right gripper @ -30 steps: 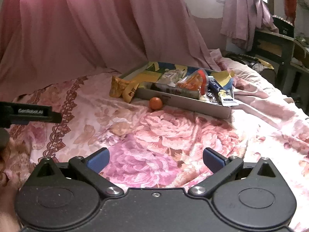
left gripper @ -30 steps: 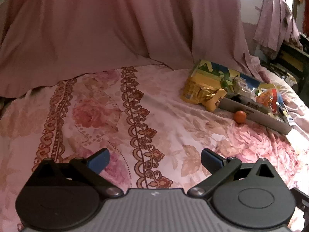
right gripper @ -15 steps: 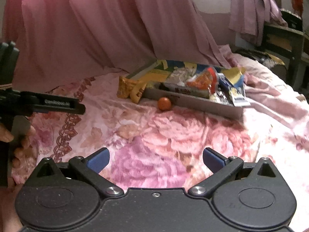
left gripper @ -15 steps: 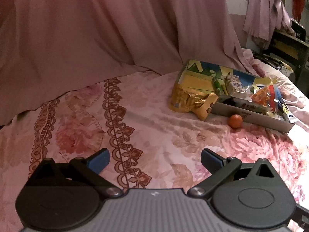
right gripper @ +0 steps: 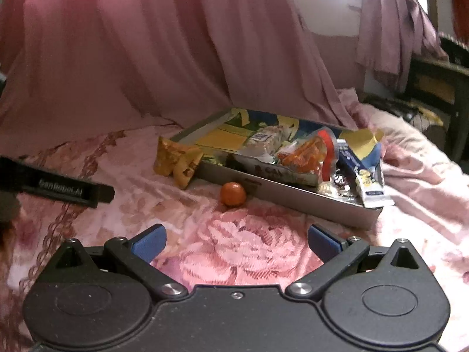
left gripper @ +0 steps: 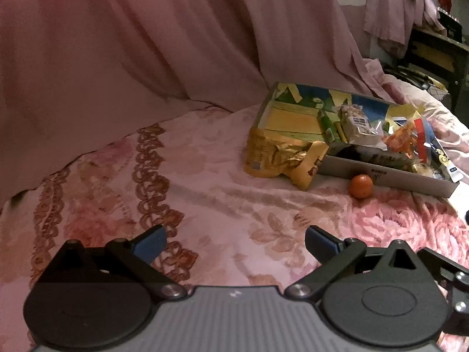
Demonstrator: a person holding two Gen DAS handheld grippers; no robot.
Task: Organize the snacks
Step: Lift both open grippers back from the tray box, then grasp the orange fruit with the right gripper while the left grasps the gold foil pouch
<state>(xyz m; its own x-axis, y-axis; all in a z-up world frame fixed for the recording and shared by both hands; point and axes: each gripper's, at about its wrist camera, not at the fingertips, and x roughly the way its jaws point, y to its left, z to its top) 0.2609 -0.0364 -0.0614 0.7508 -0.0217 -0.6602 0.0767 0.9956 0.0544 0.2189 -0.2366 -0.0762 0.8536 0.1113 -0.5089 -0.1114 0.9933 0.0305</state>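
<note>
Your left gripper (left gripper: 234, 242) hovers over the pink floral bedspread (left gripper: 205, 182) with its blue-padded fingers spread wide and nothing between them. Your right gripper (right gripper: 236, 242) is just as wide apart and empty, over the large rose print.

The shallow grey cardboard tray (right gripper: 296, 199) sits ahead on the bedspread, well beyond both pairs of fingers, with mixed snack packets (right gripper: 304, 158) heaped toward its right end. That heap overlaps so much that you cannot separate most wrappers; the print on them is too blurred to read. A white and blue sachet (right gripper: 370, 189) hangs over the tray's near right corner.

The crumpled golden-yellow foil bag (left gripper: 281, 158) lies outside the tray, against its left corner, and it hides that corner. The small round orange fruit (left gripper: 360, 186) rests on the cloth just beside the tray's front wall; whether it touches the wall is unclear.

In the right wrist view, the left tool shows only as a black bar with white lettering (right gripper: 63, 190), cut off at the frame edge.
</note>
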